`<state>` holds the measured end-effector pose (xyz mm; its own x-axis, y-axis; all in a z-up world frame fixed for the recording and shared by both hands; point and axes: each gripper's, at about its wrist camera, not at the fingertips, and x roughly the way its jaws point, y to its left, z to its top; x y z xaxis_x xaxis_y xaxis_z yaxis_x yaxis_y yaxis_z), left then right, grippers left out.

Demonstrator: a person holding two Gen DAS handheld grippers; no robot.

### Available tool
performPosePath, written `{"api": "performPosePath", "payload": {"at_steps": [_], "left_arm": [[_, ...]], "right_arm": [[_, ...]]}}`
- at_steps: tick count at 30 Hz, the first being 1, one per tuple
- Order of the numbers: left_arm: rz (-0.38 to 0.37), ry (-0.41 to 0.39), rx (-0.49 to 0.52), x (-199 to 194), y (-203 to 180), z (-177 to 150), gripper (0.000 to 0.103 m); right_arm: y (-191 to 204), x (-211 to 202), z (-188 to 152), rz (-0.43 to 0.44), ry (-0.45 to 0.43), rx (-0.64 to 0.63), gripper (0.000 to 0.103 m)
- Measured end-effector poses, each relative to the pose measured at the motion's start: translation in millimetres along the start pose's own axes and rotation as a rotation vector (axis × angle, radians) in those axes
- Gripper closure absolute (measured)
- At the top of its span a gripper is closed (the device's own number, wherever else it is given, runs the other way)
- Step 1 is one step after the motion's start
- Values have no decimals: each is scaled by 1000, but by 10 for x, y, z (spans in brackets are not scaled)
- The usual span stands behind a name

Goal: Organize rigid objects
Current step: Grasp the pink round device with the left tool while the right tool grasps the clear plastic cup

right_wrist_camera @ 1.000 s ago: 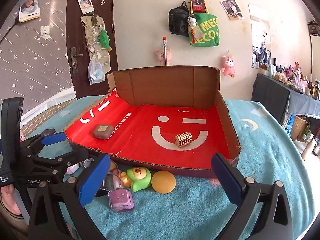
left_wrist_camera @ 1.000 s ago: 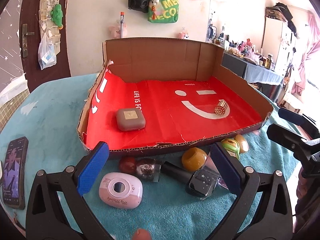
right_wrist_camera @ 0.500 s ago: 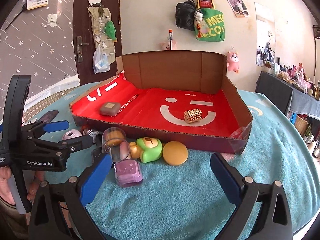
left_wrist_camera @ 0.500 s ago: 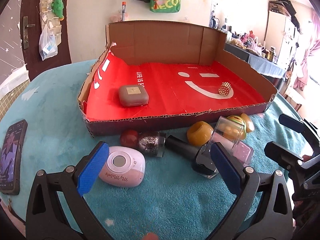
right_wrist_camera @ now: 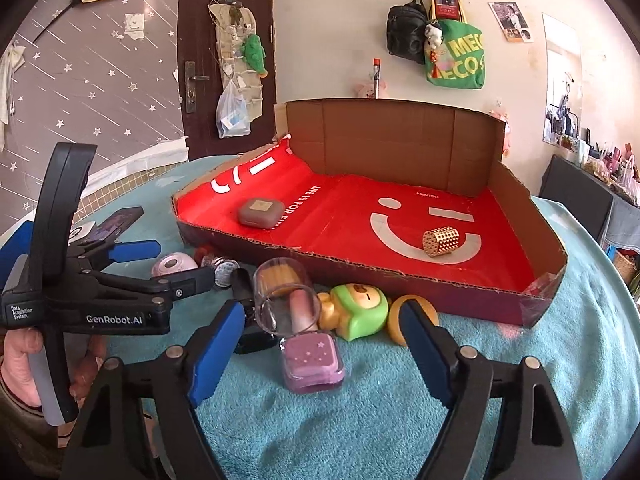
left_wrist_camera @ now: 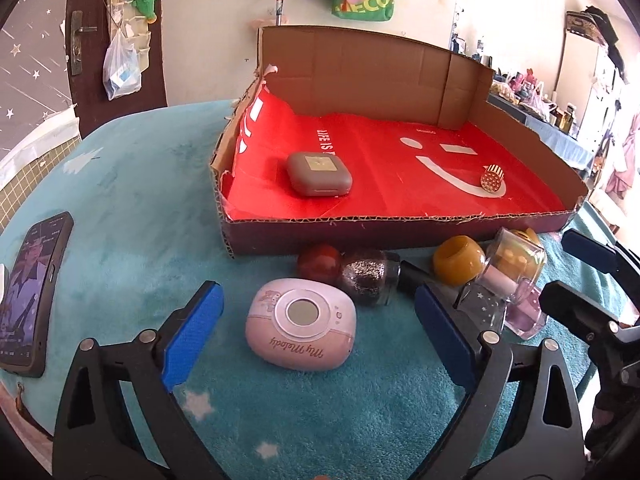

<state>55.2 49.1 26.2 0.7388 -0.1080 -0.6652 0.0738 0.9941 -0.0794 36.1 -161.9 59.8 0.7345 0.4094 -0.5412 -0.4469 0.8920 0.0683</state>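
Left wrist view: the left gripper (left_wrist_camera: 316,338) has sunk toward the pink My Melody case (left_wrist_camera: 301,328), which now lies between its blue pads; the jaws have just been closing a little yet stand wide, touching nothing. That looks like a pick being lined up. The cardboard tray (left_wrist_camera: 400,236) lies at twelve o'clock, already holding a grey case (left_wrist_camera: 319,174) and a gold roller (left_wrist_camera: 491,178). At two o'clock the glitter bottle (left_wrist_camera: 370,276) and yellow ring (left_wrist_camera: 458,264) overlap; the right pad hides what lies behind it.

Right wrist view: the right gripper (right_wrist_camera: 320,344) has closed in on the purple polish bottle (right_wrist_camera: 312,362), jaws just narrowing but not yet pressing it. The green toy (right_wrist_camera: 360,310) sits at one o'clock. The orange disc (right_wrist_camera: 394,314) is half hidden by the right pad.
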Motion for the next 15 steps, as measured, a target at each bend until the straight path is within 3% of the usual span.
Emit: {"api": "performPosePath", "payload": {"at_steps": [4,11,15], "left_arm": [[-3,25,-3,71,31,-27,15],[-6,27,13,88,29,-75,19],[-20,21,20,80,19,-80,36]], "right_arm": [[62,92,48,25,5,-8,31],[201,240,96,57,18,-44,43],[250,323,92,58,38,-58,57]]}}
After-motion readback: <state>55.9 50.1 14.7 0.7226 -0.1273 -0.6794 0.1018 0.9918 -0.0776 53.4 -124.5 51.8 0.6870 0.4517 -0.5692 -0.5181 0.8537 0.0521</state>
